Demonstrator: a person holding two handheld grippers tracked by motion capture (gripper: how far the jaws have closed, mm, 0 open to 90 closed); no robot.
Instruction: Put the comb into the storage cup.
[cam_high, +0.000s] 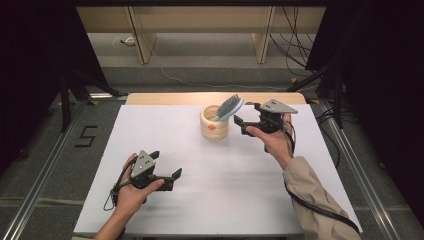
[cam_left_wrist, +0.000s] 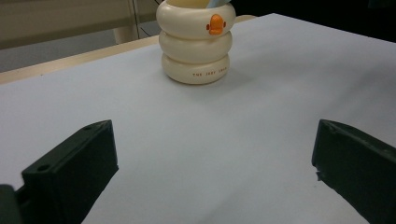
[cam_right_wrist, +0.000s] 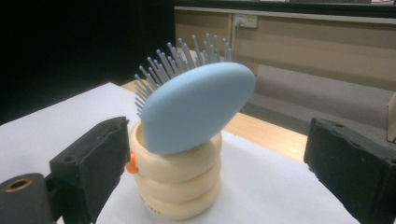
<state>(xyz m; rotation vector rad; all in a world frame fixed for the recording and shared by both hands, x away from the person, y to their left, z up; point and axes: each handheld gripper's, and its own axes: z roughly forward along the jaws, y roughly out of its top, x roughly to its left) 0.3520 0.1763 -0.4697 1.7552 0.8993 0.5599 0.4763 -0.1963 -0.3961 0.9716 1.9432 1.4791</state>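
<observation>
White table (cam_high: 225, 200) between dark curtains, wooden strip along its far edge, grey floor beyond. Near that far edge, slightly right of middle: cream ringed holder (cam_high: 214, 127) with an orange beak, and standing in it handle-down, a blue hairbrush (cam_high: 230, 107), head up and leaning toward the right gripper (cam_high: 247, 117). Hovers just beside the head, jaws spread wide to either side of it, touching nothing. Left gripper (cam_high: 167, 164) low over the near left of the table, jaws likewise apart and empty, well apart from the holder.

Looks light and rigid: smooth plastic back, probably slippery under hard pads, bristles thin and springy. Best pinched across the edges of the head or low at the neck, not on the bristles. Holder looks light too, so could tip or slide under a sideways pull; calls for a straight upward lift, perhaps with the left gripper steadying. Plenty of bare table in front and to both sides; far edge close behind the holder.
</observation>
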